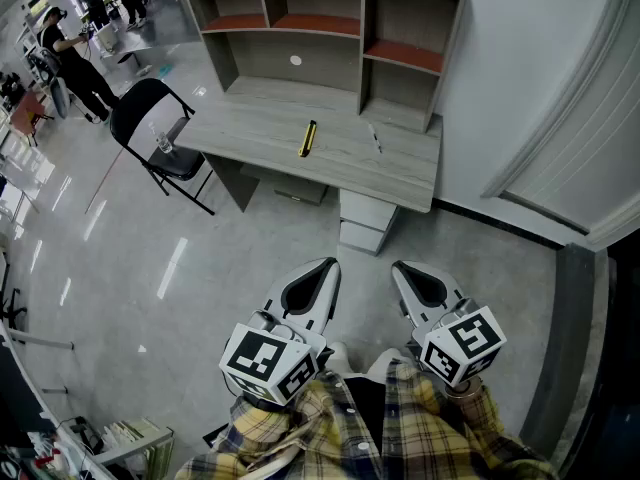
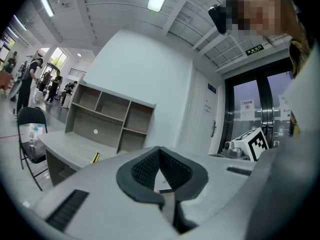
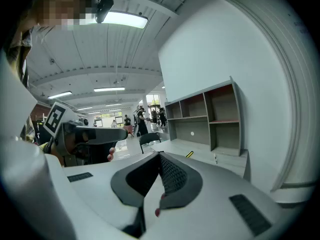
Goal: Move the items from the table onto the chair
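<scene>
No print is legible to me. A green sign (image 2: 255, 48) above the glass door and the paper notices (image 2: 247, 109) on it are too small to read. The marker cubes (image 1: 265, 360) carry only black-and-white squares.

The left claw (image 1: 328, 265) and right claw (image 1: 402, 267) are both held low in front of me, well back from the bench (image 1: 400, 173). Each has its jaws together on nothing.

A yellow-and-black stick-shaped item (image 1: 308, 138) lies mid-bench, with a thin pale pen-like item (image 1: 375, 139) to its right. I can't tell what either is. On the black folding chair (image 1: 140, 103) at the bench's left end stands something clear (image 1: 162, 141), hard to make out.

A shelf hutch (image 1: 300, 23) closes off the bench's back, and its front edge is unobstructed. Bare floor (image 1: 200, 268) lies between me and the bench. People stand far off at upper left.
</scene>
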Tool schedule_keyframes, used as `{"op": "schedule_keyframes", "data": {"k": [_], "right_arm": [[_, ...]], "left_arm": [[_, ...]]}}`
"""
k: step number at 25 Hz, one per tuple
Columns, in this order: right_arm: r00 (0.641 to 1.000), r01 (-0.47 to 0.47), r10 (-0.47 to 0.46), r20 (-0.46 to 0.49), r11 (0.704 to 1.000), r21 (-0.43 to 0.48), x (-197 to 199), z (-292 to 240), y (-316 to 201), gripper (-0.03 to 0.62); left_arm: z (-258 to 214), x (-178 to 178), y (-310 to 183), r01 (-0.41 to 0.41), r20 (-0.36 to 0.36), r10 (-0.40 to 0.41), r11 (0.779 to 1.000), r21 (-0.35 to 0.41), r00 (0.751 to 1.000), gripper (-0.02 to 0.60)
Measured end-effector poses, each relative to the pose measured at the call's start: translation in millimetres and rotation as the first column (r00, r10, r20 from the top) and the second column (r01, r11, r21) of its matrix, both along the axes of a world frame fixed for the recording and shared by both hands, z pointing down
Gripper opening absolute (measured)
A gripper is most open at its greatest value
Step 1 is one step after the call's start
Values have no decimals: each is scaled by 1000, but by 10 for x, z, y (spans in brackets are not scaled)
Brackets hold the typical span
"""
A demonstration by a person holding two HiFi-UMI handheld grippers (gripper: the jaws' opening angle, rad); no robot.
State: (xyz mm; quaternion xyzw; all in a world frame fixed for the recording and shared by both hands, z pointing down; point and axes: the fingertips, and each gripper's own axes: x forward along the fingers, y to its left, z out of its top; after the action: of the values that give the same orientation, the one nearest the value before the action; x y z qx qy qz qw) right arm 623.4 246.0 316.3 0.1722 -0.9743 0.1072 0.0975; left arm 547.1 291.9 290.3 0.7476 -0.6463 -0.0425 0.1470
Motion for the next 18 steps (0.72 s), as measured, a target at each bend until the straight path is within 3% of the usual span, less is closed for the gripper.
{"op": "schedule_keyframes", "data": {"k": [11,18], "right_arm": [[1000,-13,12,-23,999,-34,-142,88,151,17],[998,-1,-6,-68,994,-107,-182,316,246,17]], "left_arm": [[56,-162,119,-19,-9,19,1000,-15,1000,3],[224,-315,199,4,-48,-7,998,-57,999,3]]}}
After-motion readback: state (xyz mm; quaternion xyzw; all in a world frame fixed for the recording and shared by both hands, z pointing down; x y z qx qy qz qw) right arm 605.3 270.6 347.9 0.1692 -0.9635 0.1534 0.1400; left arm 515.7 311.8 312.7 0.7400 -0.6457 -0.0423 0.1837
